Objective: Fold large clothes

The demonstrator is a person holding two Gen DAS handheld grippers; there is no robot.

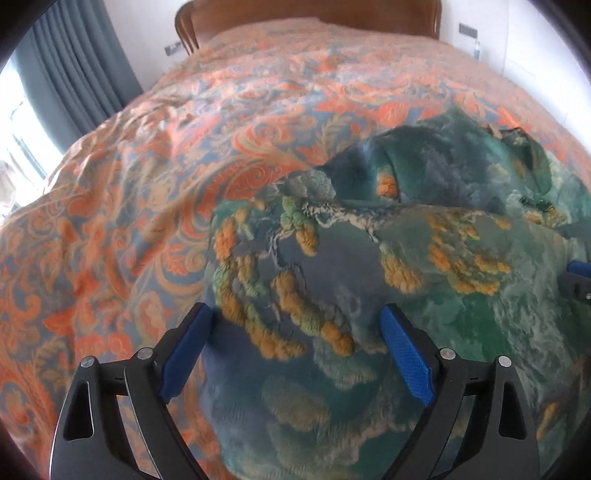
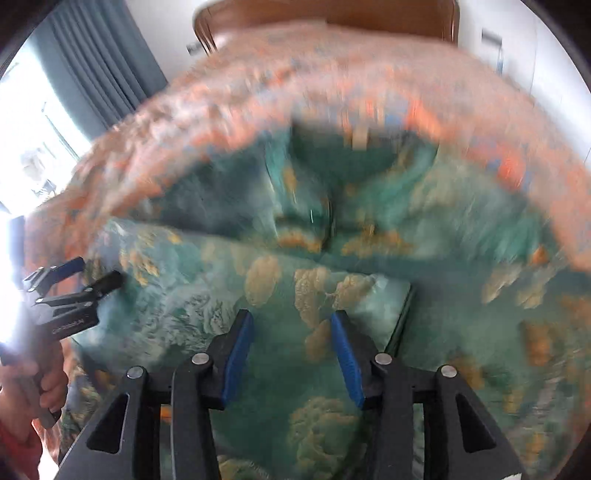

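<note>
We are hovering both grippers, left (image 1: 297,332) and right (image 2: 291,339), fingers spread and empty, over the garment (image 1: 369,258) lying directly beneath, on the bed (image 1: 147,166).

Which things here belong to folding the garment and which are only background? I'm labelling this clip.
Part of the job:
- green printed garment, lying partly folded
- left gripper, jaws wide, nothing between them
- right gripper, jaws partly open above the cloth
- orange patterned bedspread, the work surface

Just there:
- wooden headboard
- grey curtain
- window
</note>
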